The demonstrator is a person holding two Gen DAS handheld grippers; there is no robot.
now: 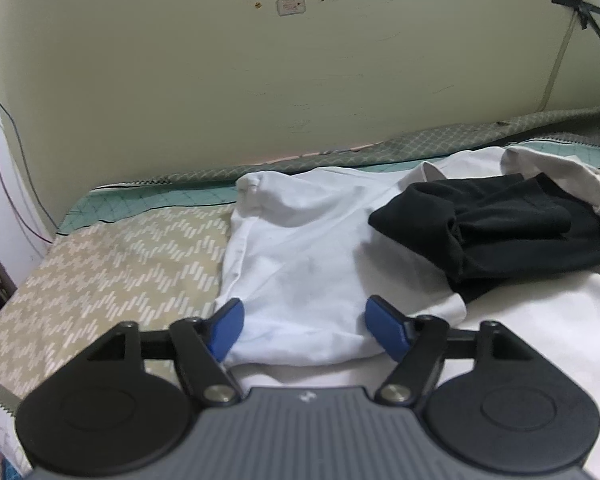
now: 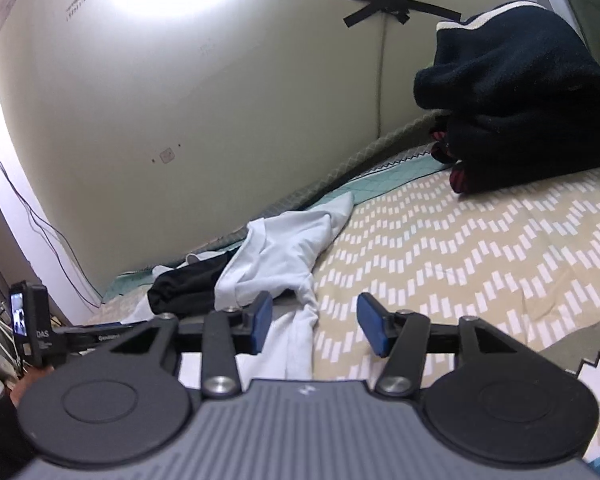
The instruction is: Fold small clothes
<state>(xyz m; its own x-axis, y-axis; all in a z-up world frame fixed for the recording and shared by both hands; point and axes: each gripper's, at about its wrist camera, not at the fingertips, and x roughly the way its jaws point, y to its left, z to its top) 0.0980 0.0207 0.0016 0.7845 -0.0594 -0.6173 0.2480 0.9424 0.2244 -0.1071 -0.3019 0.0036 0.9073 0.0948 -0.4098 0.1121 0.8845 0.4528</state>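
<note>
Left gripper (image 1: 304, 330) sits closest in its view, jaws spread and pinching nothing, straddling the near hem of the white shirt (image 1: 300, 248) lying on the bed (image 1: 100, 256); the black garment (image 1: 496, 228) is piled on the shirt's right side, so any fold now would probably drag it along or trap it inside. Over in the right view, the right gripper (image 2: 314, 324) is spread too with a twisted white sleeve (image 2: 300, 320) between its pads, not squeezed, and I'd guess closing there grabs a bunched wad and bakes in a crooked fold.
</note>
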